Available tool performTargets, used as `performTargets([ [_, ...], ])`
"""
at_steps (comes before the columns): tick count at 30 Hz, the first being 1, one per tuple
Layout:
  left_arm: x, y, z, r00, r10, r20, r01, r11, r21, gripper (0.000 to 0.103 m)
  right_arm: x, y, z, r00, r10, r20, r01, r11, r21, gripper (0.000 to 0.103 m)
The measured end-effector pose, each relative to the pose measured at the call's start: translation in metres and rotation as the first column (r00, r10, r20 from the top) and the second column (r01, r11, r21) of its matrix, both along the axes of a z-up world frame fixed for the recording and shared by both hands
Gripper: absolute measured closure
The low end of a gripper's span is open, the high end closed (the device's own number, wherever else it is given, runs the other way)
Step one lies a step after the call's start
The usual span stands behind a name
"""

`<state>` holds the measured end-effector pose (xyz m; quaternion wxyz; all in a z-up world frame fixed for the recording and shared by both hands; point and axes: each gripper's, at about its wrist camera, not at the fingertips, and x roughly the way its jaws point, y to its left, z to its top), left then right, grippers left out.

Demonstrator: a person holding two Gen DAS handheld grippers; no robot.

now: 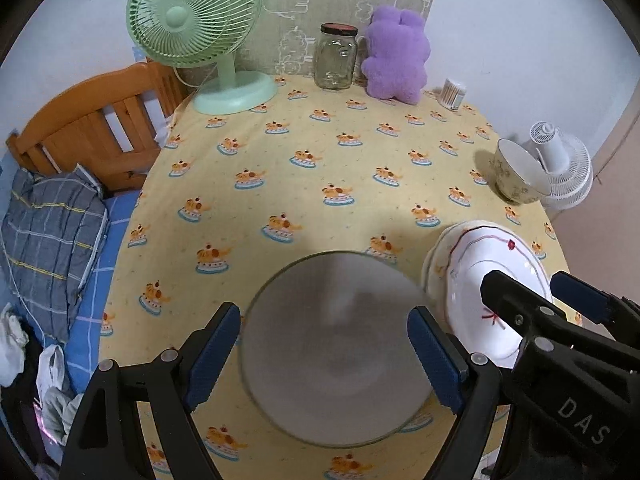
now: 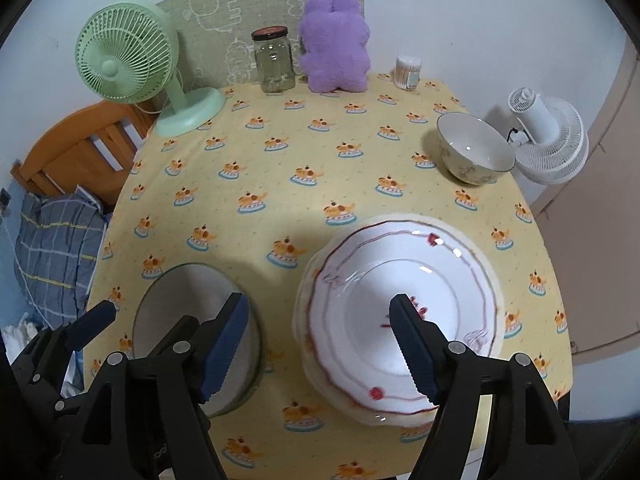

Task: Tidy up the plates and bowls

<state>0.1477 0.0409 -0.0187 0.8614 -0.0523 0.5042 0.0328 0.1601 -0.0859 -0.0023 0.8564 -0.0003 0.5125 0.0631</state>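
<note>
While both my grippers hang over the table, the left gripper [image 1: 324,354] has its jaws apart above the grey glass plate [image 1: 336,350], gripping nothing. My right gripper [image 2: 324,350] is likewise spread wide, over the white plate stack [image 2: 400,312]. Beyond it to the right stands 1 floral bowl [image 2: 474,154] on the yellow tablecloth [image 2: 280,200]. Farther ahead, by the wall, are a green fan [image 2: 128,64], a jar [image 2: 274,60] and a purple plush [image 2: 334,46].

Pale wall [image 2: 460,20] behind a yellow-clothed table [image 2: 320,160], wooden bed frame [image 1: 88,128] and blue bedding [image 1: 96,280] alongside.
</note>
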Motion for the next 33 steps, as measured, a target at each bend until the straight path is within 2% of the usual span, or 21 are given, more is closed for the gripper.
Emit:
performTargets([
  [13, 0.030, -0.075, 0.012, 1.000, -0.010, 0.021, 0.009, 0.998, 0.056, 0.017, 0.034, -0.074, 0.007, 1.000, 0.003, 0.016, -0.003, 1.000, 0.029, 0.024],
  [23, 0.075, -0.146, 0.006, 0.998, -0.065, 0.025, 0.063, 0.995, 0.079, 0.018, 0.071, -0.143, 0.001, 0.999, -0.025, 0.030, 0.024, 0.999, 0.023, 0.024],
  [33, 0.122, -0.199, -0.002, 0.997, -0.062, 0.055, 0.056, 0.993, 0.103, 0.019, 0.119, -0.200, -0.007, 0.997, -0.045, 0.065, 0.043, 0.998, 0.037, 0.024],
])
